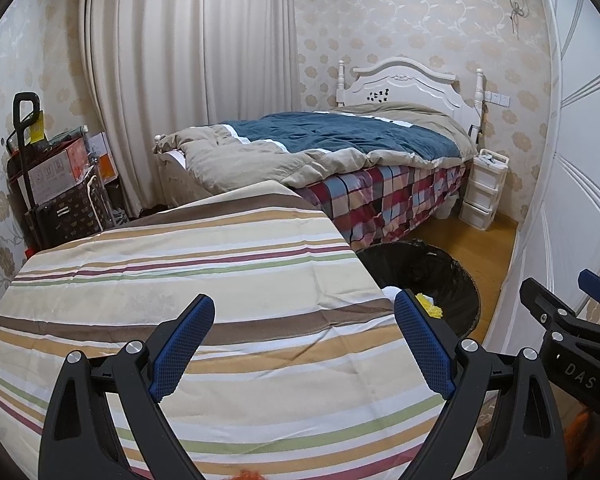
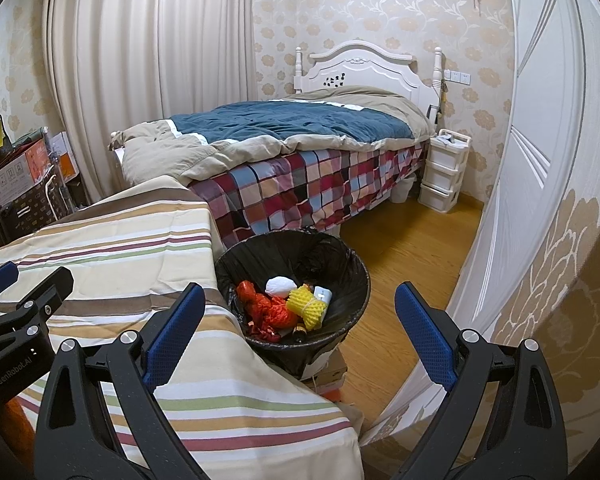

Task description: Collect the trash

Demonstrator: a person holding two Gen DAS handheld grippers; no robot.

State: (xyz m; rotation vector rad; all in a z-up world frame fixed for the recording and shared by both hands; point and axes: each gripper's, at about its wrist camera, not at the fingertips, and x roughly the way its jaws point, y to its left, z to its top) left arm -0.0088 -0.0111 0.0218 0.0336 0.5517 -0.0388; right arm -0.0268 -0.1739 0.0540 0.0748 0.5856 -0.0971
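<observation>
**Both grippers empty, trash seen gathered in the bin**

The left gripper (image 1: 304, 344) is held above the striped cloth (image 1: 188, 272) with its blue pads spread wide and nothing between them. The right gripper (image 2: 296, 336) is likewise spread and empty, poised over the table's edge, with the bin (image 2: 360, 276) at 12 o'clock from it. In the left wrist view the bin lies at about 1 o'clock, just beside the table.

The trash is seen inside the black-lined bin: a crumpled red wrapper (image 2: 268, 308), a yellow foam net (image 2: 310, 306), a white wad (image 2: 280, 286) and a small pale packet (image 2: 324, 294), all touching one another. A scrap of orange (image 1: 246, 474) is glimpsed at 6 o'clock in the left wrist view; what it is cannot be told.

These pieces are judged light, soft and springy, so little force would be needed. The foam net would best be pinched across its bound middle, and the wrapper at a bunched fold, since thin film is expected to slip from the pads
</observation>
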